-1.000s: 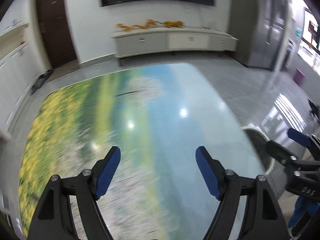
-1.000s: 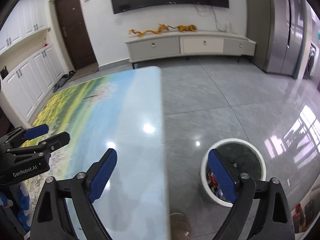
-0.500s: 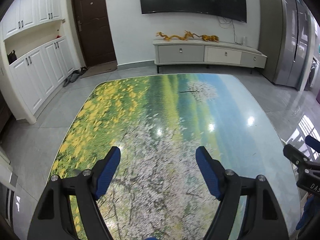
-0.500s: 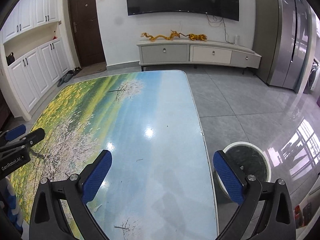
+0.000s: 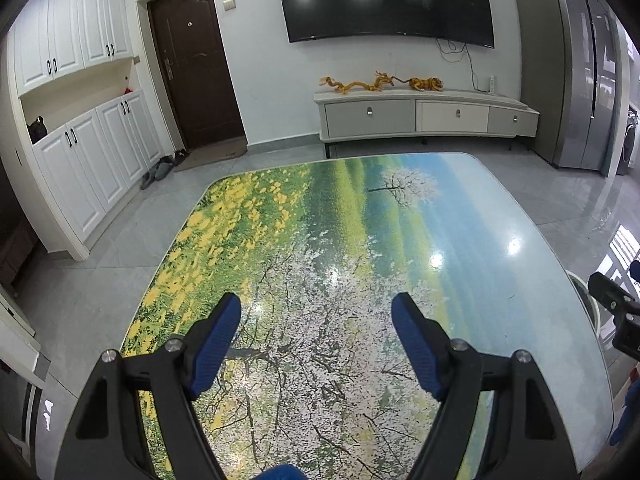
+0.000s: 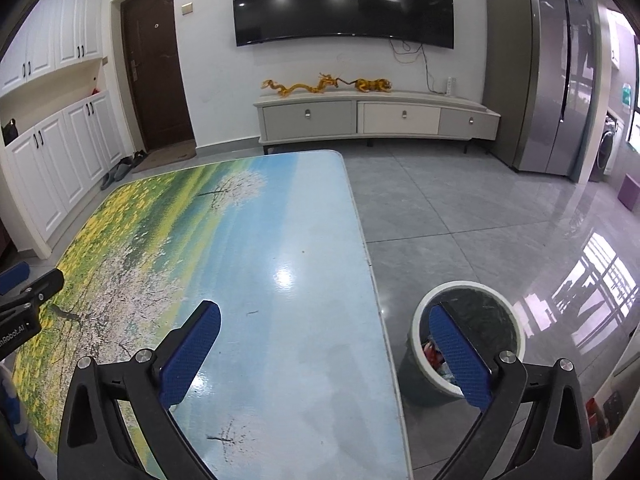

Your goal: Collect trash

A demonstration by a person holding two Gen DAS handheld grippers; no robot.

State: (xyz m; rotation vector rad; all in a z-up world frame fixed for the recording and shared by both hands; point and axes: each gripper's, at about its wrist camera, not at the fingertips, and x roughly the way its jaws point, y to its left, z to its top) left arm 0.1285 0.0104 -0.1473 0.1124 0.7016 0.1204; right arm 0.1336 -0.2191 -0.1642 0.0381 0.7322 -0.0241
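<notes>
Judging from what lies in view, the collecting looks all but finished: nearest the cameras, the glossy tabletop printed with a meadow-and-sky landscape (image 6: 280,280) carries no wrapper or scrap that can be made out, only a couple of tiny dark specks too small to identify. The right gripper with black arms and blue ribbed pads (image 6: 324,354) is opening to its widest, its jaws still spreading, with nothing between them; one pad hangs over the table edge, the other over the bin. The left gripper of the same black-and-blue build (image 5: 316,344) stands well open but less wide, also empty, poised above the blossom part of the print and touching nothing. Just beyond the table's right edge, on the grey tiled floor (image 6: 460,216), sits the round white-rimmed waste bin with a dark liner (image 6: 468,344), and colourful trash shows at its bottom, so the task's things appear to be already inside. What may remain is a check for anything out of view.
</notes>
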